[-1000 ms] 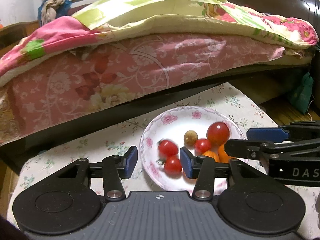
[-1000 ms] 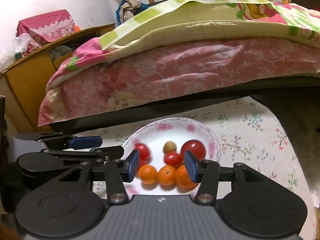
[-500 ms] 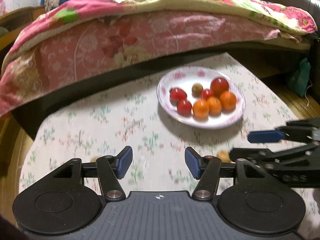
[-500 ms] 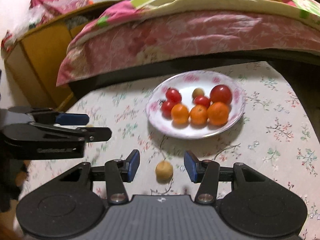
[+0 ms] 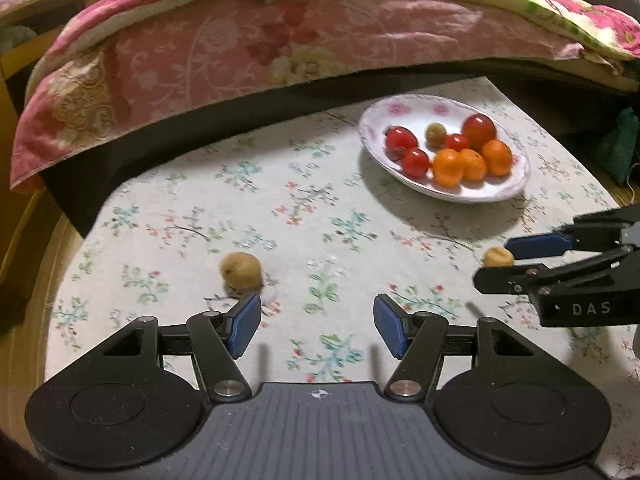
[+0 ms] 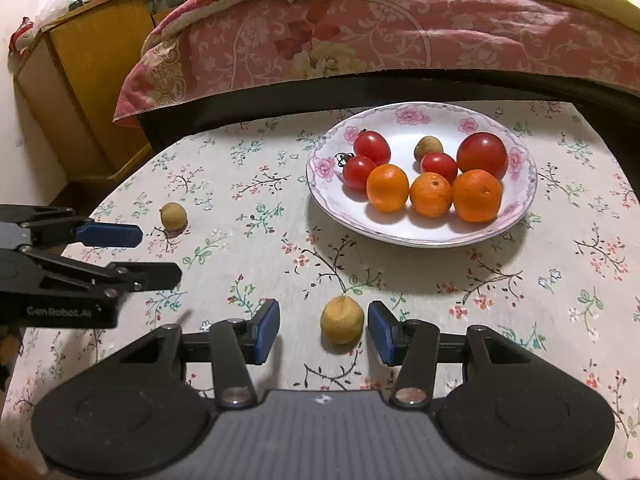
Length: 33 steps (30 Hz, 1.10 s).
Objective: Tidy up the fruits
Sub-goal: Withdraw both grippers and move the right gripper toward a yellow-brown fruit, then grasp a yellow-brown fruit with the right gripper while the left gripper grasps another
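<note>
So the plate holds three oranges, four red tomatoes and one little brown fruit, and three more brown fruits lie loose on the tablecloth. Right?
Not quite: only two brown fruits lie loose on the tablecloth, one at the left and one between the right gripper's open fingers. The right wrist view shows it. The plate count is right.

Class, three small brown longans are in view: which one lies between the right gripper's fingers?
The longan on the tablecloth between the right gripper fingers, untouched. Another lies by the left gripper, whose jaws are opening; the third sits on the plate.

Bare tablecloth between both claws, plate blocking far right, bed walling the back.
</note>
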{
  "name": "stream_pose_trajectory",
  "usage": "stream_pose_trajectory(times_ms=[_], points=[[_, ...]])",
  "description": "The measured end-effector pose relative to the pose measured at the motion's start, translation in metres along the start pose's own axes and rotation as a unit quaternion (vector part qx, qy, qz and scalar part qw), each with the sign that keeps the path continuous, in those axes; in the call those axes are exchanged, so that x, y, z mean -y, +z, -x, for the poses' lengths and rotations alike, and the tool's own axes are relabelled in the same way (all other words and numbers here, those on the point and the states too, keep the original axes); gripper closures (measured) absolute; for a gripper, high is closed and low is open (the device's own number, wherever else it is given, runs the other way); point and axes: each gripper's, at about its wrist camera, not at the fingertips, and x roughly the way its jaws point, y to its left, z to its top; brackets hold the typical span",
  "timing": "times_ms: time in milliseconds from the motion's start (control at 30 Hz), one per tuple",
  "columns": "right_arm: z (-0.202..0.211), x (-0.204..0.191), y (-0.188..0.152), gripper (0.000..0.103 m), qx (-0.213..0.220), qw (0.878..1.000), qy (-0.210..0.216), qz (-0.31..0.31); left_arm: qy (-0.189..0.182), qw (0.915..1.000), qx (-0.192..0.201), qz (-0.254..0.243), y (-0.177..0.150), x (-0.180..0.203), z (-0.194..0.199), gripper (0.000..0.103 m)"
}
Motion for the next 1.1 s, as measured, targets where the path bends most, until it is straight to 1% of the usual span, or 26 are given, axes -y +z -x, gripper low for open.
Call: stream_pose_trajectory(times_ms=[100,167,233,267,333,467,533,567,600,733,833,1100], points=[[-0.004,0.0,0.001,0.061,-0.006,1.0,-0.001,-0.002,0.012,0.9999,0.008,0.009,0.006,-0.009,-0.004,0.031],[-0.005,0.0,0.0,0.061,-0.008,1.0,-0.001,-0.002,0.028,0.9995,0.017,-0.002,0.01,-0.013,-0.009,0.031],[-0.005,-0.001,-0.001,0.061,-0.008,1.0,-0.003,0.002,0.046,0.9988,0.015,-0.007,0.013,-0.017,-0.02,0.031],[-0.005,-0.001,-0.001,0.061,-0.008,1.0,-0.004,0.003,0.048,0.9988,0.012,-0.001,0.014,-0.021,-0.025,0.032],[-0.004,-0.002,-0.002,0.062,-0.008,1.0,-0.006,0.005,0.047,0.9988,0.004,0.011,0.016,-0.026,-0.035,0.037],[-0.004,-0.004,-0.002,0.065,-0.01,1.0,-0.008,0.011,0.052,0.9985,-0.011,0.013,0.018,-0.027,-0.047,0.053],[-0.003,-0.003,-0.003,0.068,-0.01,1.0,-0.008,0.008,0.055,0.9983,-0.013,0.01,0.018,-0.025,-0.049,0.059],[-0.003,-0.002,-0.003,0.069,-0.01,1.0,-0.008,0.008,0.055,0.9983,-0.015,0.01,0.017,-0.024,-0.049,0.065],[-0.002,-0.001,-0.003,0.071,-0.01,1.0,-0.008,0.007,0.051,0.9985,-0.015,0.011,0.016,-0.023,-0.048,0.066],[0.0,0.0,-0.002,0.077,-0.009,1.0,-0.006,0.005,0.038,0.9991,-0.015,-0.005,0.014,-0.012,-0.043,0.066],[0.003,-0.001,-0.002,0.081,-0.006,1.0,-0.003,0.007,0.022,0.9995,-0.019,-0.013,0.01,-0.002,-0.039,0.066],[0.005,-0.003,-0.005,0.082,-0.008,1.0,0.0,0.013,-0.022,0.999,-0.022,-0.033,0.006,0.023,-0.025,0.066]])
